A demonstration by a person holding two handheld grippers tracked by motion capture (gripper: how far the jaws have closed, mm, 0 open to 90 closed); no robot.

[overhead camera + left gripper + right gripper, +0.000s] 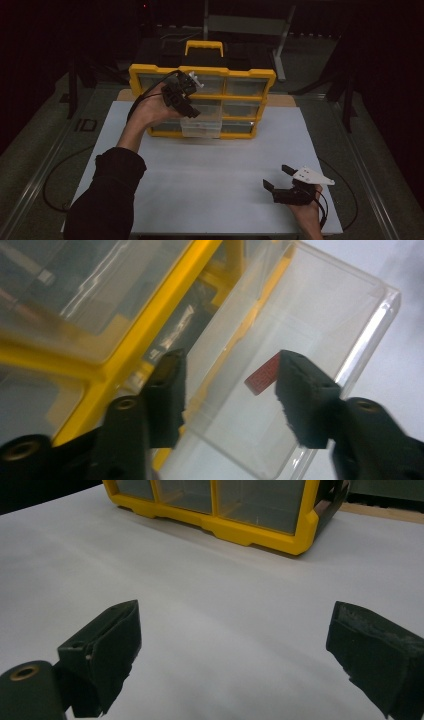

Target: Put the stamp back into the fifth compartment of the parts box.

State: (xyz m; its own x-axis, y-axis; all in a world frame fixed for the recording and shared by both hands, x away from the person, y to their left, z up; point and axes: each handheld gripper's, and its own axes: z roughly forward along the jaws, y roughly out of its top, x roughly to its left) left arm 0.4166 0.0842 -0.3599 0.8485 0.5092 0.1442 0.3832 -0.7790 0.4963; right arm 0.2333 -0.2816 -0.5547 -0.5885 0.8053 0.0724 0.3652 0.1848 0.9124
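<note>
Two grippers, two very different jobs: from the high view my left gripper [192,111] is raised over the yellow organizer [202,101], right at the clear drawer [201,127] that sticks out of its bottom row onto the white mat [210,170], while my right gripper [278,177] rests near the mat's front edge, well apart from the organizer — parked, I judge, to keep out of the way. In the left gripper view my jaws stand partly apart over the clear drawer [280,365], and a small red block [262,376] lies inside it just beside one jaw; I cannot tell whether that jaw touches it, but the jaws grip nothing. In the right gripper view my jaws gape wide over bare mat [200,605], holding nothing, with the organizer [225,510] far ahead.
</note>
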